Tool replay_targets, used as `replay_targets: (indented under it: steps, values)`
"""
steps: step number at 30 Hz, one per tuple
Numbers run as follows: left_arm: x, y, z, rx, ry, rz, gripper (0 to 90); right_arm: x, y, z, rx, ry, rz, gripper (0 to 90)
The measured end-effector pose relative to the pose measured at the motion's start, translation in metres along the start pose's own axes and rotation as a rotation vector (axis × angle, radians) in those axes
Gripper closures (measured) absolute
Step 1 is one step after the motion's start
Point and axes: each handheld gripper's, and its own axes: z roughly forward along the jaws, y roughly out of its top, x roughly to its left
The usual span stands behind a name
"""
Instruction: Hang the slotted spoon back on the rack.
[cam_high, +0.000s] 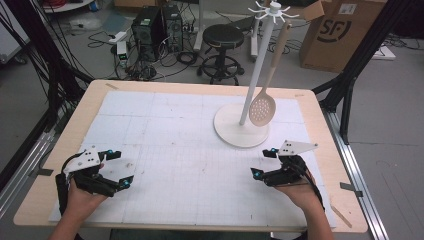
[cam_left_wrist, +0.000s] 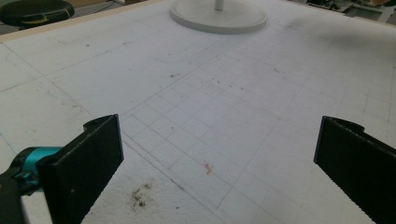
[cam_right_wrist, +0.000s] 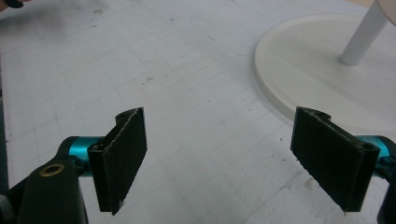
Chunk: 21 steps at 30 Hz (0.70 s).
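High view: left tool (cam_high: 116, 169) and right tool (cam_high: 263, 163) at the table's (cam_high: 60, 150) near corners, jaws spread wide, gripping nothing. Slotted spoon (cam_high: 262, 107) hanging from the rack (cam_high: 242, 131) toward the far right edge. Likely a resting stage; next calls for reaching the spoon's handle. Right gripper view adds the rack base (cam_right_wrist: 322, 74) close up, minus the spoon.

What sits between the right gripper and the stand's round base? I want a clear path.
Nothing: between the right gripper and the stand's base the high view shows just bare gridded mat.
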Motion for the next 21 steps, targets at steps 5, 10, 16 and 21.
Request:
replay_targets:
  steps: [5, 10, 16, 21]
  values:
    - [-0.0004, 0.0009, -0.0002, -0.003, 0.001, -0.003, 1.8, -0.0021, -0.0044, 0.0028, 0.017, -0.004, 0.009, 17.0]
    - [-0.0005, 0.0015, 0.0005, -0.003, 0.000, -0.007, 1.9, -0.0028, -0.0062, 0.0027, 0.009, -0.003, 0.019, 16.3]
    - [-0.0009, 0.0011, 0.0024, 0.005, -0.003, -0.003, 1.8, -0.0059, -0.0076, 0.0006, 0.004, -0.010, 0.021, 16.3]
    - [0.0001, 0.0006, 0.0019, 0.006, -0.002, -0.002, 1.8, -0.0059, -0.0087, -0.0013, 0.011, -0.017, 0.020, 16.3]
